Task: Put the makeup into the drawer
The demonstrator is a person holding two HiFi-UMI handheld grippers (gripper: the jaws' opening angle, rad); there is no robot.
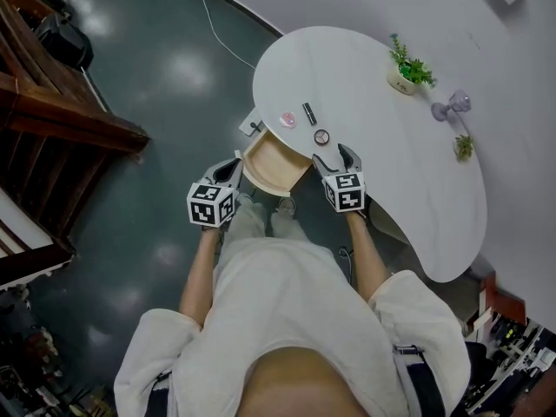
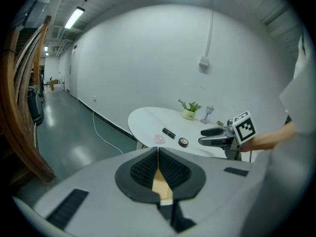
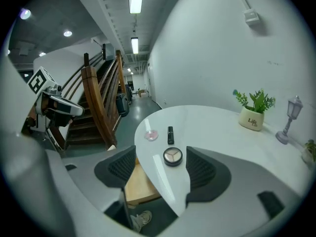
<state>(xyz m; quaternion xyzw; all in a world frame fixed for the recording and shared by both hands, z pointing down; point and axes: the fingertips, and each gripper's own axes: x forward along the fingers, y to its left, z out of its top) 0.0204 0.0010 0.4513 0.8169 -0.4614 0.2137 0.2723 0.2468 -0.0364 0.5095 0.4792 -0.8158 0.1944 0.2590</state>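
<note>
Nearest, the left tongs [image 1: 233,168] are sitting pressed shut and empty just beside the open drawer [image 1: 271,168], probably out of the way. Right of the drawer, the right tongs [image 1: 334,157] are gaping wide, lining up on the round compact [image 1: 322,136] just beyond it on the tabletop [image 1: 365,85]. The lipstick [image 1: 309,113] and pink compact [image 1: 287,119] are lying farther back.

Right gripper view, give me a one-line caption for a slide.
Open right hand-held gripper frames the round compact at the table edge, above the open drawer.
</note>
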